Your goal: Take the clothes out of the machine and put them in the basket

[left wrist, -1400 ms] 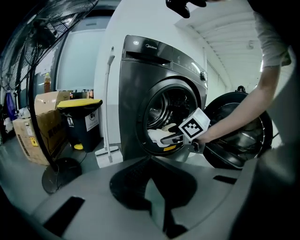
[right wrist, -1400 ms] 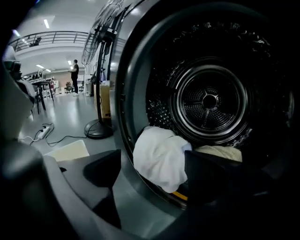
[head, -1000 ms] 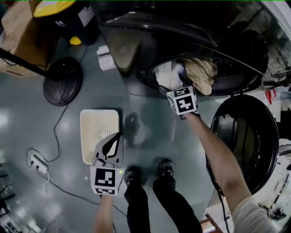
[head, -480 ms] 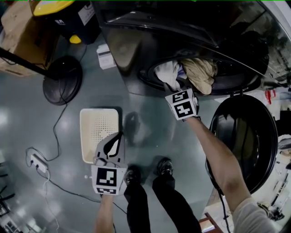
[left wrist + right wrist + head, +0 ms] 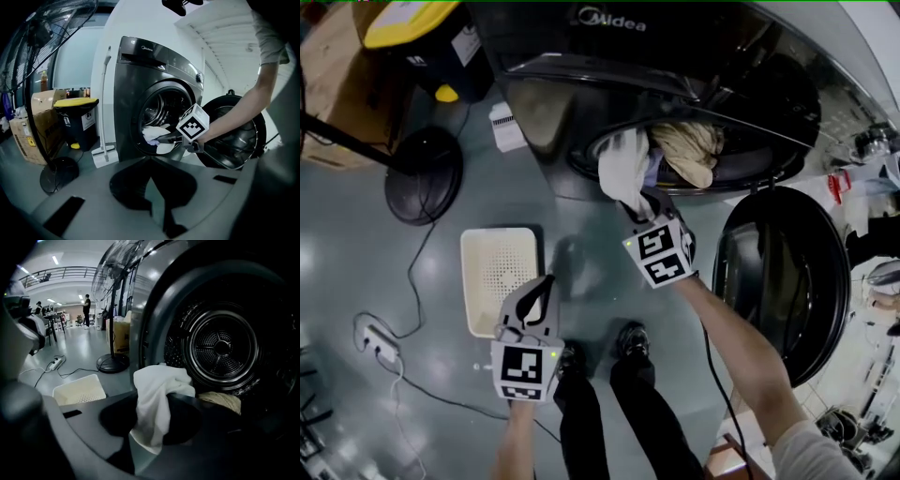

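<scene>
The dark front-loading washing machine (image 5: pixel 581 84) stands with its round door (image 5: pixel 778 281) swung open. My right gripper (image 5: pixel 639 204) is shut on a white cloth (image 5: pixel 623 167) at the drum's rim; its jaws have just been closing with the cloth between them. In the right gripper view the white cloth (image 5: pixel 159 380) hangs over the jaws, in front of the drum (image 5: pixel 220 348). A tan cloth (image 5: pixel 686 150) lies in the opening. The cream basket (image 5: pixel 499 277) sits on the floor. Just beside it my left gripper (image 5: pixel 546 281) is shut and holds nothing.
A fan's round base (image 5: pixel 424 173) and pole stand left of the machine. A yellow-lidded bin (image 5: pixel 422 28) and a cardboard box (image 5: pixel 328 75) are at top left. A power strip (image 5: pixel 380 337) with cables lies on the floor. The person's shoes (image 5: pixel 628 342) are below.
My right gripper has pulled back from the drum opening toward the lower left, drawing the white cloth out over the rim. The left gripper has barely moved.
</scene>
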`<action>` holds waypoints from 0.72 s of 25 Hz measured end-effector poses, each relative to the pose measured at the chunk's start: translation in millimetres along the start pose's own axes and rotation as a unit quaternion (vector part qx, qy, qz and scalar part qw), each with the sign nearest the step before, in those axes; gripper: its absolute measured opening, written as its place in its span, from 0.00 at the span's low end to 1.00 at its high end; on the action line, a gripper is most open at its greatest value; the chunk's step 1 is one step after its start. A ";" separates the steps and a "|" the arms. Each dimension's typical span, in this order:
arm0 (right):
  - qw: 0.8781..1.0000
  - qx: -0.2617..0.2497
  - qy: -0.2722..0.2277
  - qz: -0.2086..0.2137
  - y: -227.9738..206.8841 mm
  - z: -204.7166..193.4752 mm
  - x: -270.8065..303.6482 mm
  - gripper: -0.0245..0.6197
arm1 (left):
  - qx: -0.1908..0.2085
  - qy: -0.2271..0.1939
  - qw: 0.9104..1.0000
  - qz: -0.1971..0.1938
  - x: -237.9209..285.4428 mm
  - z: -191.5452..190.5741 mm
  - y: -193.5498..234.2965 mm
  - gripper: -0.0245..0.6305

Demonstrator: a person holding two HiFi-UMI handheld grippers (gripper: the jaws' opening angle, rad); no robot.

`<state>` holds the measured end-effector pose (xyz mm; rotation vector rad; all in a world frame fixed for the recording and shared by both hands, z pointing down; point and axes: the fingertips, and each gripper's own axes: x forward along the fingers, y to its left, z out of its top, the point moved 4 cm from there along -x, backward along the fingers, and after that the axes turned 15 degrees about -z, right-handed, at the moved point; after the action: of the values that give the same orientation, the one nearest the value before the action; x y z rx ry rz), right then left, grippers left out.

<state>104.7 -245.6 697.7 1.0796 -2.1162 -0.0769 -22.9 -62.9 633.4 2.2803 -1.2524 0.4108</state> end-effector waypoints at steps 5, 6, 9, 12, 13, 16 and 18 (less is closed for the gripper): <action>1.000 0.011 -0.008 0.004 9.0 1.4 -43.1 0.26 | 0.006 -0.001 1.000 -0.003 -13.6 10.5 -9.1 0.07; 1.000 0.013 -0.009 0.005 9.7 2.0 -51.8 0.26 | 0.006 -0.001 1.000 -0.003 -16.9 12.7 -10.3 0.07; 1.000 0.014 -0.017 0.006 12.3 5.8 -78.4 0.26 | 0.005 -0.004 1.000 -0.001 -27.5 18.2 -13.0 0.07; 0.999 0.016 -0.028 0.009 16.0 12.1 -108.7 0.26 | 0.001 -0.005 1.000 0.002 -37.8 22.4 -16.5 0.07; 0.999 0.016 -0.030 0.011 17.6 14.5 -120.2 0.26 | 0.000 -0.007 1.000 0.004 -41.2 24.4 -18.3 0.07; 0.999 0.026 -0.037 0.013 20.8 23.2 -155.4 0.26 | -0.003 -0.012 1.000 0.007 -52.0 31.6 -24.5 0.07; 0.998 0.035 -0.046 0.012 23.3 31.7 -177.9 0.26 | -0.005 -0.014 1.000 0.009 -59.7 36.7 -27.3 0.07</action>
<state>133.8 -111.2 578.3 1.1096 -2.2296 -0.0414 -30.7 -29.6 566.3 2.2742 -1.2871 0.3793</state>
